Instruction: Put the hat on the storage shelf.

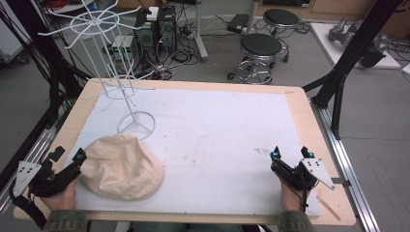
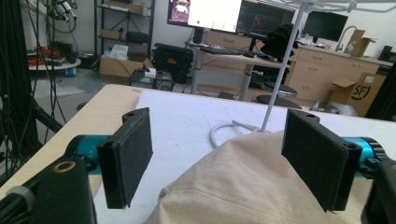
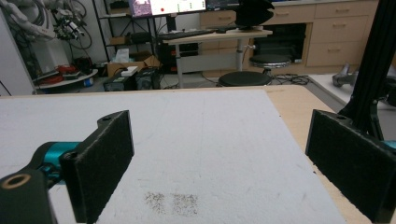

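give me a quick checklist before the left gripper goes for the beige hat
1. Left gripper open: ok, fingers spread wide.
2. Beige hat between those fingers: ok, its fabric lies in the gap in the left gripper view.
3. Hat free of the white wire rack: cannot tell, the rack's base ring sits right at its far edge.
4. Right gripper open and holding nothing: ok.
5. White mat bare around the right gripper: ok.

text: "SF" | on: cardboard box [image 2: 356, 94] | where: left gripper view, far right by the cabinets | monitor text: too small to read | other text: none legible
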`<state>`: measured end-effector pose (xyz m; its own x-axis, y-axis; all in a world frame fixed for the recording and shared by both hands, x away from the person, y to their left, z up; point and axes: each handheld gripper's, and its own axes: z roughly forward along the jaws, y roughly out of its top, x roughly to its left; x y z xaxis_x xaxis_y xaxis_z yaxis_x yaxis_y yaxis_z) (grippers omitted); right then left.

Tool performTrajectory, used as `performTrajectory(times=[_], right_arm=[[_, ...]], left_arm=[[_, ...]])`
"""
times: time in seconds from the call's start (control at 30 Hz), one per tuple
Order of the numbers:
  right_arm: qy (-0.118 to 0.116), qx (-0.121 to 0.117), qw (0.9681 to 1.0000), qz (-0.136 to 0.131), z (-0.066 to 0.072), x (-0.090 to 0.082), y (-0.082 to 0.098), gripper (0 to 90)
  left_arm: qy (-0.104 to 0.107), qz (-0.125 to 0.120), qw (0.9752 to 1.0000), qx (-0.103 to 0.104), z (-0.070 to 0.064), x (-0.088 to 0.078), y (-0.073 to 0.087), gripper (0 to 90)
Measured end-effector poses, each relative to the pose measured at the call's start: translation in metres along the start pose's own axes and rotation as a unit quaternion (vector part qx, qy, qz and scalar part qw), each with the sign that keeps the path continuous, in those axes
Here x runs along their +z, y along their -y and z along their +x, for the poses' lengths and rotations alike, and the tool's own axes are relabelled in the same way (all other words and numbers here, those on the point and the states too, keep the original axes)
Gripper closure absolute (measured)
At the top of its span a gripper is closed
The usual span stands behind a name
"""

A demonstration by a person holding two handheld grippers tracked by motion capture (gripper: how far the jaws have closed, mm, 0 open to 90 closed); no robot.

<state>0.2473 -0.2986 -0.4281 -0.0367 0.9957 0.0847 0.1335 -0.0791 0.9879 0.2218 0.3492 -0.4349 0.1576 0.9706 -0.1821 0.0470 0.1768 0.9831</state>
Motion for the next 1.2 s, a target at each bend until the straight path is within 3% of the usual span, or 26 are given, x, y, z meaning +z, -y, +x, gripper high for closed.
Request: performTrajectory(times=[0.73, 1.2], right_arm=[[-0.008, 0.008, 0.9999, 0.007, -0.0012, 0.0016, 0.0014, 6.6], [-0.010, 0.013, 0.9998, 0.012, -0.0037, 0.0026, 0.0021, 6.5]], left_arm=[[0.006, 0.002, 1.0000, -0.004, 0.0012, 0.0008, 0.0000, 24.8], [0.026, -0.004, 0.9996, -0.008, -0.0029, -0.0008, -0.0065, 24.8]])
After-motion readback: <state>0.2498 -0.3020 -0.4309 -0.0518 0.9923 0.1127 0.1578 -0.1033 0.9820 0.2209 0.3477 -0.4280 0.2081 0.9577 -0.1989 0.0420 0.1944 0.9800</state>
